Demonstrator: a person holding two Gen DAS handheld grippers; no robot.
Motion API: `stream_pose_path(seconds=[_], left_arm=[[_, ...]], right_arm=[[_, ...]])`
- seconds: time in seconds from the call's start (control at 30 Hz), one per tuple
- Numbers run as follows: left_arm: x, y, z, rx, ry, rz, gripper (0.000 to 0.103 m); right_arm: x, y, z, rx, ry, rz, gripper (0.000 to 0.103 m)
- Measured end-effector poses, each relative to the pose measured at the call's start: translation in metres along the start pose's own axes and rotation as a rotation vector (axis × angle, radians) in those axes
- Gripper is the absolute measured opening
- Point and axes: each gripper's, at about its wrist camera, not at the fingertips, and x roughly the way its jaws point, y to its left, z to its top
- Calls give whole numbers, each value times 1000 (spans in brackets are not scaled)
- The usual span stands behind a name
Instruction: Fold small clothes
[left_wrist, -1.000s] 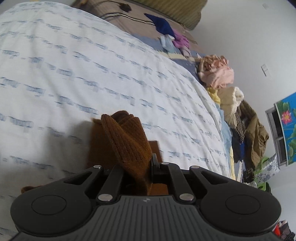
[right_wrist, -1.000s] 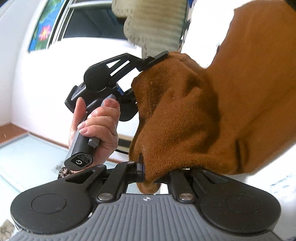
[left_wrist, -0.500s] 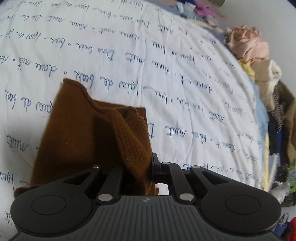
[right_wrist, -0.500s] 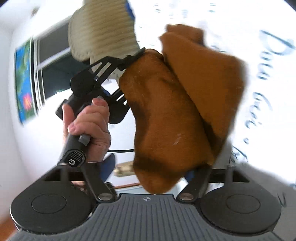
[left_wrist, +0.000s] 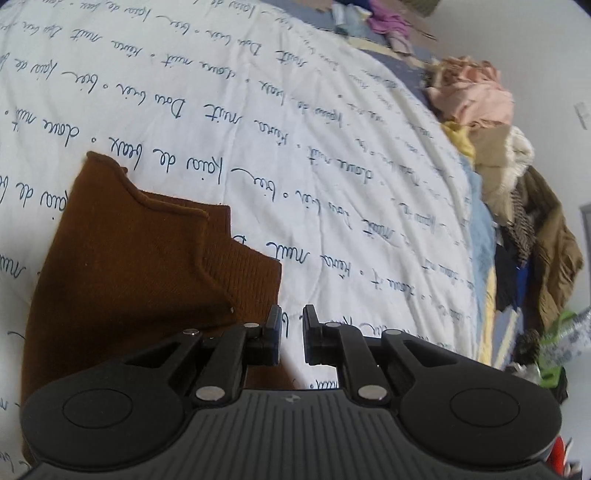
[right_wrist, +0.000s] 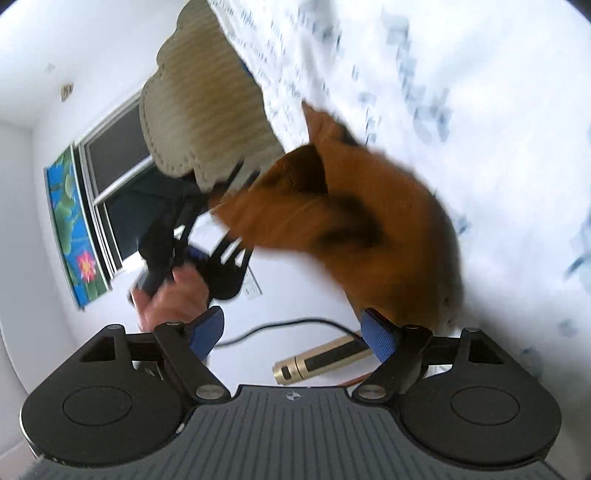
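A brown knit garment (left_wrist: 140, 266) lies spread on the white bedsheet (left_wrist: 332, 129), folded over itself, with one edge running under my left gripper (left_wrist: 291, 332). That gripper points down at the bed. Its jaws are almost together and only sheet shows in the narrow slit. My right gripper (right_wrist: 291, 328) is opening, its blue pads (right_wrist: 376, 332) wide apart with nothing between them. In the blurred right wrist view the garment (right_wrist: 369, 229) sits just past the right-hand pad. Beyond it a hand (right_wrist: 173, 295) holds the left gripper (right_wrist: 236, 184) at the garment's far corner.
A heap of mixed clothes (left_wrist: 480, 99) lines the bed's right edge. A beige ribbed cushion (right_wrist: 207, 110) lies on the bed near the garment. Behind are a window (right_wrist: 122, 166), a white wall, a cable and a metal cylinder (right_wrist: 317, 362).
Both grippers held the garment bunched up a second ago. Now it lies flat on the sheet, out of the left jaws, and the right jaws have swung wide open off it.
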Motion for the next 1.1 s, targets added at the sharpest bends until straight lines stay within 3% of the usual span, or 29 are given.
stream_pose_path(seconds=[0.13,0.3,0.37,0.47,0.53,0.7,0.73,0.77,0.8,0.83,0.9,1.0,1.03,1.07,1.1], left_arm=[[-26,22,-5,76,-20,-22,11],[-58,66,-23,157,-134,24,11],[-59,84,-31,166,-161,0,11],[-51,101,-43,155,-158,-91,11],[-39,103,-46,155,-166,-128,11],[0,113,-39,159,-208,-49,11],[7,118,-35,144,-221,-30,11],[15,125,-30,130,-243,-10,11],[20,133,-25,112,-275,10,11],[24,144,-21,77,-300,1,11],[29,162,-14,5,-321,-78,11],[26,162,-11,7,-329,-80,11],[23,159,-11,19,-324,-74,11],[19,158,-11,21,-317,-78,11],[15,157,-12,20,-305,-90,11]], right_arm=[[-24,10,10,-28,19,-46,82],[-22,74,7,-341,45,-139,82],[-2,100,6,-476,66,-179,82],[50,119,9,-563,159,-201,81],[90,128,15,-649,156,-283,81],[152,115,54,-730,65,-507,66],[156,109,65,-730,34,-541,62],[159,103,76,-711,21,-557,43],[161,96,88,-673,6,-571,14],[162,90,102,-626,-12,-597,0],[162,73,125,-541,-16,-574,0],[167,79,128,-550,14,-602,0],[168,83,126,-556,28,-602,5],[166,90,123,-548,40,-574,23],[162,98,117,-549,40,-542,32]])
